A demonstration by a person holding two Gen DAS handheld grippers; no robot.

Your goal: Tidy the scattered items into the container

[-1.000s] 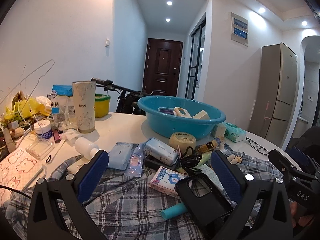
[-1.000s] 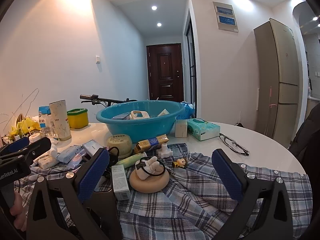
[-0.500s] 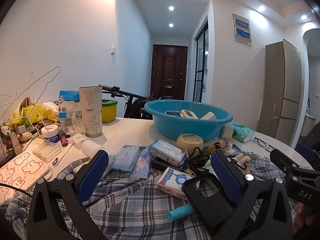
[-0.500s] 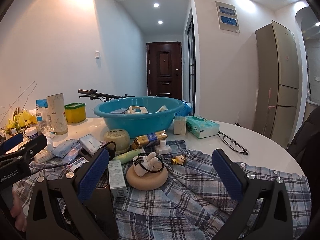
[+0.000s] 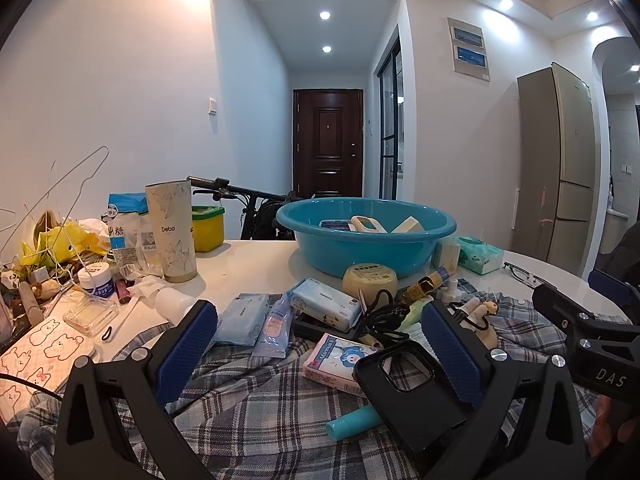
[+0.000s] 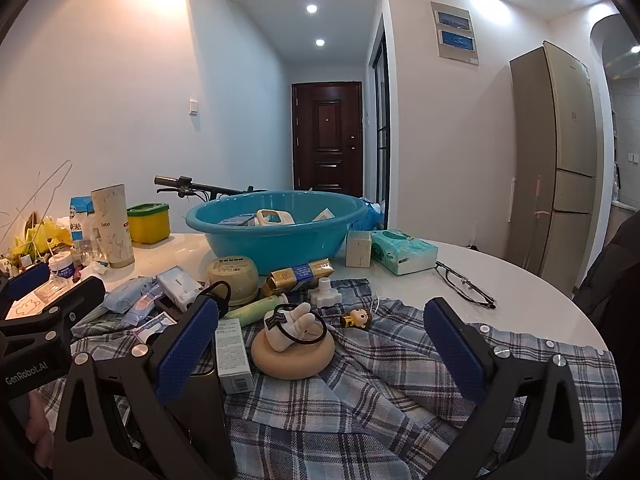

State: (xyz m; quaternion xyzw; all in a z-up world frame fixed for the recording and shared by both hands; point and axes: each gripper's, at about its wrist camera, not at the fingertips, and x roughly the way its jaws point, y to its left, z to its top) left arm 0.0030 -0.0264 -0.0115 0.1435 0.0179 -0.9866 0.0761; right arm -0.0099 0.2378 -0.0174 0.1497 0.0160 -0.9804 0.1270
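Observation:
A blue plastic basin stands at the back of the round white table, holding a few items; it also shows in the right wrist view. Scattered items lie on a plaid cloth in front of it: a pink box, a black phone case, a teal tube, wipe packs. My left gripper is open and empty above them. My right gripper is open and empty, over a beige round stand with a small hand figure and a white carton.
A tall paper cup, a yellow tub, bags and jars crowd the table's left side. A tissue pack and glasses lie to the right. A fridge stands beyond the table.
Both grippers have tilted up and eased back slightly, so the table items sit lower in view. Both stay open and empty.

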